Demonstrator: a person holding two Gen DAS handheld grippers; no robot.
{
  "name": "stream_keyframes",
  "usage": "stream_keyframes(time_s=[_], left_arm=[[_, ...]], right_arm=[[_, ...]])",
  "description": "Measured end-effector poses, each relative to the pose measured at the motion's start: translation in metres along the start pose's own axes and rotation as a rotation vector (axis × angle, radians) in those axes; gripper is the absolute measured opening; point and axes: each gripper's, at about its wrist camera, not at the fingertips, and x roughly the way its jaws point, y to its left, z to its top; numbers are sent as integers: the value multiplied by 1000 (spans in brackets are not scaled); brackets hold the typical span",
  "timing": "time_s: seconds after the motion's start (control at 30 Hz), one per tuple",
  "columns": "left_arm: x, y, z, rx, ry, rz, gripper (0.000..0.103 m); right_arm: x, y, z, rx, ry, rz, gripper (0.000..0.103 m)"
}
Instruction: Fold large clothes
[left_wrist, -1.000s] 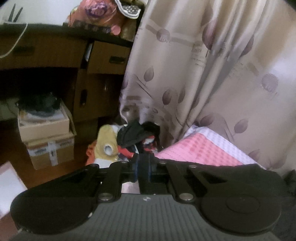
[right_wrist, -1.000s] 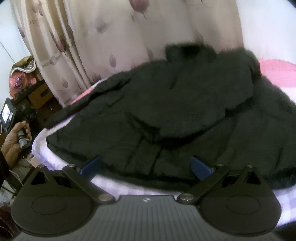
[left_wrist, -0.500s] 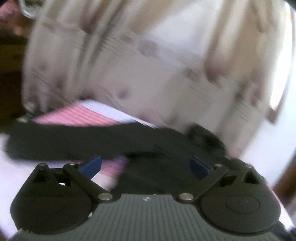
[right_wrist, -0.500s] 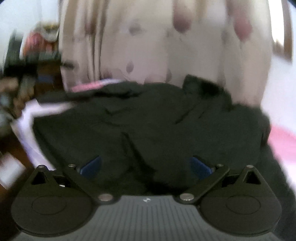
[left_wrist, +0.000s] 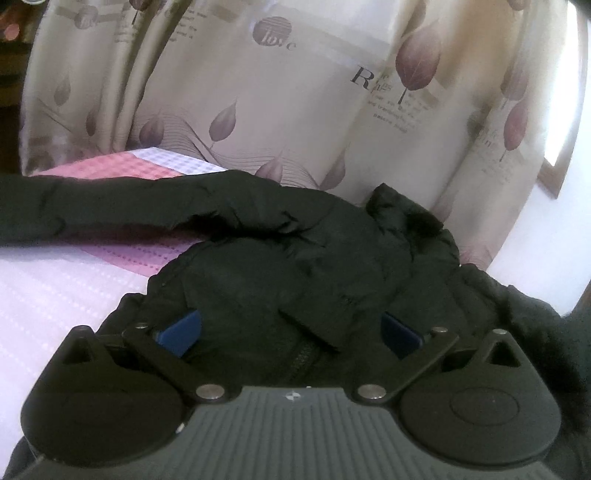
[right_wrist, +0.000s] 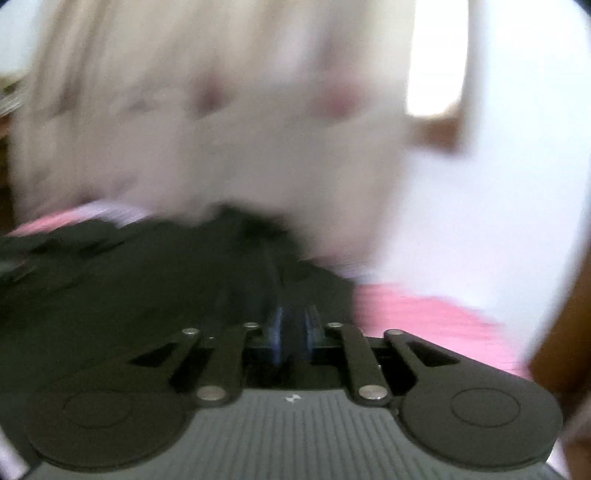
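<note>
A large black padded jacket (left_wrist: 295, 266) lies spread on a bed with a pink and white checked cover (left_wrist: 74, 280). One sleeve (left_wrist: 92, 206) stretches to the left. My left gripper (left_wrist: 290, 330) is open, its blue pads either side of the jacket's front by the zipper (left_wrist: 301, 360). The right wrist view is blurred. There my right gripper (right_wrist: 293, 332) has its jaws close together over the jacket (right_wrist: 147, 280); a dark fold seems to run between the pads, but the blur hides whether it is gripped.
A beige curtain with a purple leaf print (left_wrist: 295, 92) hangs right behind the bed. A white wall (left_wrist: 546, 236) is at the right. A brown wooden edge (right_wrist: 569, 332) shows at the right of the right wrist view.
My left gripper swung from the floor clutter to the jacket and went from shut to open. My right gripper went from open to nearly shut and is moving fast.
</note>
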Motion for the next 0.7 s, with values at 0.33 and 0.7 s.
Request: stream_keyframes(time_s=[0.33,0.7], left_arm=[[-7,2,-4,-45,-32,-15,103],[-3,-2,-4,-39,-8,8,103]], right_arm=[[13,-192,-25,301,82,-168,13],[81,-12,-49,173,204,428,103]])
